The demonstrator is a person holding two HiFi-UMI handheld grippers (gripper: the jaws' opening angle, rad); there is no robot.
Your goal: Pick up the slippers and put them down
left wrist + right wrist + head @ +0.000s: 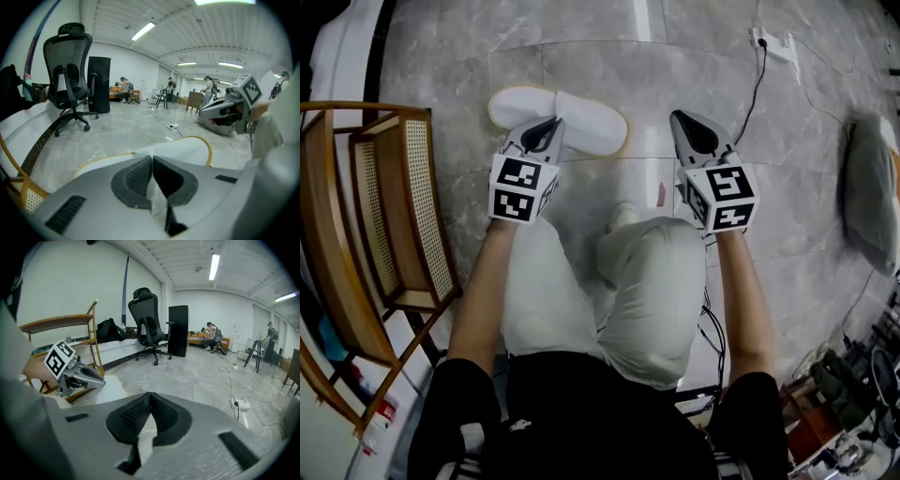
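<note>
Fingers (pixel 136 178) of the left gripper (pixel 551 127) are clenched together on nothing, and the right gripper (pixel 682 119) is clenched empty as well. White slippers (pixel 581 117) lie on the grey floor (pixel 609 70) at the left tip, spreading toward twelve o'clock, with the right gripper at their three o'clock. A wooden rattan rack (pixel 412 187) stands at nine o'clock.

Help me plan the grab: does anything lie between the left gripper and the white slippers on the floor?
Nothing visible does. The left gripper, jaws together, is right above the near edge of the slippers; the wooden shelf stands clear to its left.
</note>
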